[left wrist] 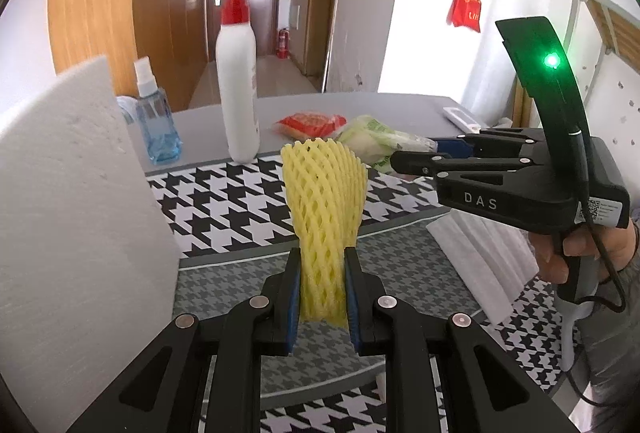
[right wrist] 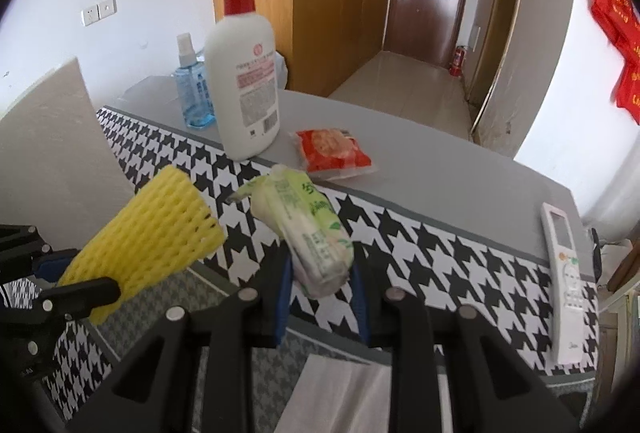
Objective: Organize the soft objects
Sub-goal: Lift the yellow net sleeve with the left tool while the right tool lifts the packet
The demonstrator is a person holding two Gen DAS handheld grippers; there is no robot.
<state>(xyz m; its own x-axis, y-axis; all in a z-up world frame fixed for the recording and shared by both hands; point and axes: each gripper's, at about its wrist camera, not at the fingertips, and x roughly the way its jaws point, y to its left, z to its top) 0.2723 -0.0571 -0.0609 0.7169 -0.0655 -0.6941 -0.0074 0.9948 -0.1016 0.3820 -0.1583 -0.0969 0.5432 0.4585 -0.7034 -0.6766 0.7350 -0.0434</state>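
My left gripper (left wrist: 322,293) is shut on a yellow foam net sleeve (left wrist: 326,205) and holds it upright above the houndstooth mat (left wrist: 224,209). The sleeve also shows in the right wrist view (right wrist: 156,237), at the left. My right gripper (right wrist: 320,285) is shut on a green and white tissue pack (right wrist: 308,229), lifted over the mat (right wrist: 440,273). In the left wrist view the right gripper (left wrist: 412,161) is at the right, with the pack (left wrist: 380,141) beyond its tips. A red soft packet (right wrist: 332,151) lies on the grey table.
A white pump bottle (right wrist: 244,81) and a blue spray bottle (right wrist: 192,85) stand at the back. A large white foam block (left wrist: 68,217) stands at the left. A white remote (right wrist: 568,285) lies at the right. Folded white sheets (left wrist: 484,257) lie on the mat.
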